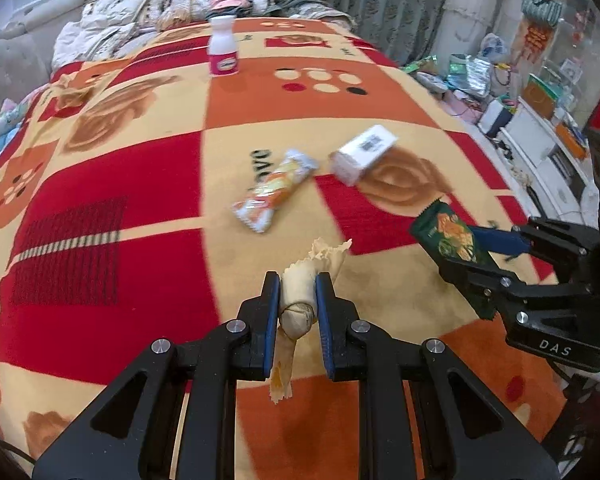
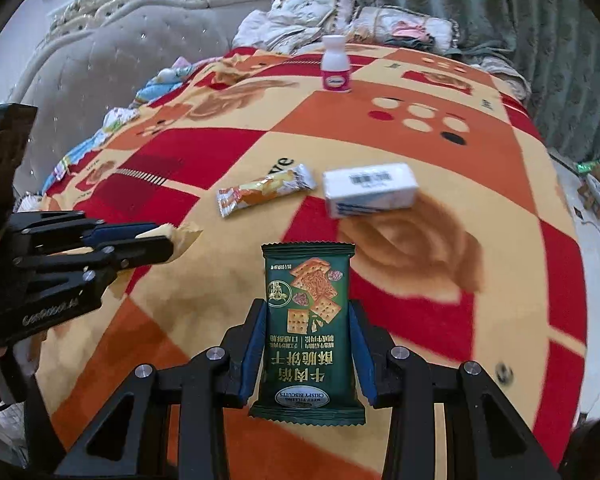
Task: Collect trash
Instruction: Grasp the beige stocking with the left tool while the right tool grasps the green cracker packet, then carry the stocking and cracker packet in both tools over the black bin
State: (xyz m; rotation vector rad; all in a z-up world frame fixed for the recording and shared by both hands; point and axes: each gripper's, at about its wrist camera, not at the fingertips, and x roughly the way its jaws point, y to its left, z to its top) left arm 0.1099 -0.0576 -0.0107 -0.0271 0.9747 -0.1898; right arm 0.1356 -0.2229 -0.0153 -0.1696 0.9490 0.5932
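My left gripper (image 1: 298,280) is shut on a crumpled pale yellow wrapper (image 1: 298,300), held just above the patterned blanket (image 1: 120,168). My right gripper (image 2: 307,304) is shut on a dark green biscuit packet (image 2: 308,332), with a blue pad pressing each side. Each gripper also shows in the other view: the right gripper (image 1: 456,248) with the green packet (image 1: 448,232), and the left gripper (image 2: 166,239) with the yellow wrapper (image 2: 188,238). An orange snack bar wrapper (image 1: 274,190) (image 2: 266,190), a white box (image 1: 364,152) (image 2: 370,194) and a white bottle with a pink label (image 1: 223,46) (image 2: 335,66) lie further back.
A crumpled tan paper (image 1: 70,90) (image 2: 228,72) sits near the blanket's far left. Pillows (image 2: 300,24) and a tufted grey headboard (image 2: 100,60) bound the far side, with green curtains behind. Cluttered white furniture (image 1: 532,140) stands beyond the bed's right edge.
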